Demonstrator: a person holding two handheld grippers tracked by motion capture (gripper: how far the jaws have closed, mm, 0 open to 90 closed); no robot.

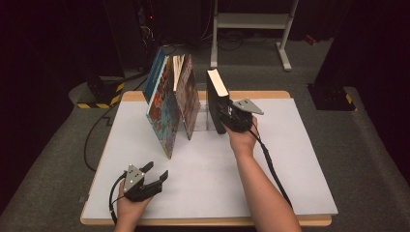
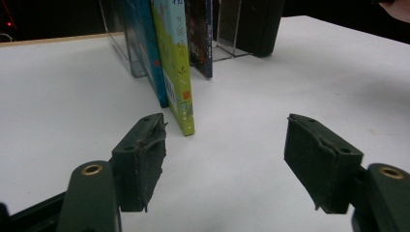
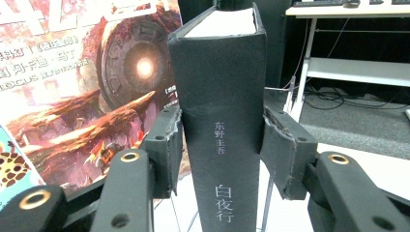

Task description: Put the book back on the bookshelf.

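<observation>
Gripping step in hand. Right gripper [image 3: 220, 145] clamped on spine of thick black book [image 3: 222, 111], pads pressing both covers; book upright at end of clear rack [image 1: 205, 118], just right of leaning picture books [image 1: 169, 104]. Left gripper [image 2: 225, 159] idle, jaws wide apart, nothing between, low over white table [image 1: 212, 179]. Next, probably: straight pull toward hand, keeping book vertical, clear of rack divider. Spine lettering: 东野圭吾, 白夜行.
</observation>
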